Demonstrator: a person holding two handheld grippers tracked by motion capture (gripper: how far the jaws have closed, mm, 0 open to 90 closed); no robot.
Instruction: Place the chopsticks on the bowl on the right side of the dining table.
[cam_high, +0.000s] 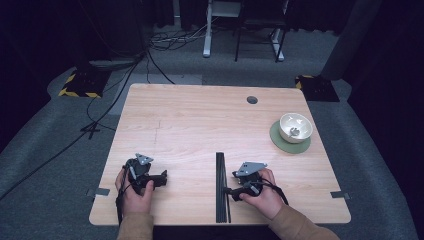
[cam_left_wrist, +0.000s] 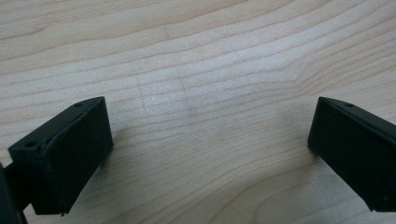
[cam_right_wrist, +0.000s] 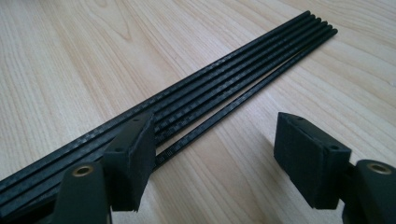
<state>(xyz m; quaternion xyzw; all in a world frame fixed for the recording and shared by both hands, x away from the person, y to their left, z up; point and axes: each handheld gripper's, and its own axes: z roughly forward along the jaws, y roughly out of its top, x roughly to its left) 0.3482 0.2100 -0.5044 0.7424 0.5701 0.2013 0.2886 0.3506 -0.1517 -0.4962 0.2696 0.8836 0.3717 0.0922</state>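
Several thin black carbon rods (cam_high: 220, 186) lie side by side, running from the table's near edge toward its middle. My right gripper (cam_high: 229, 190) rests just right of them, open. In the right gripper view its left jaw stands over the bundle of rods (cam_right_wrist: 219, 86). One rod, slightly apart from the others, passes between the fingertips of the right gripper (cam_right_wrist: 215, 140). My left gripper (cam_high: 161, 178) sits at the near left of the wooden table (cam_high: 200, 125), held by a hand. The left gripper (cam_left_wrist: 210, 123) is wide open over bare wood.
A white bowl (cam_high: 295, 127) with a small pale object inside stands on a green round mat (cam_high: 278, 140) at the right. A dark grommet hole (cam_high: 252, 99) is near the far edge. Grey tape tabs (cam_high: 100, 192) mark the near side edges. Cables lie on the floor beyond.
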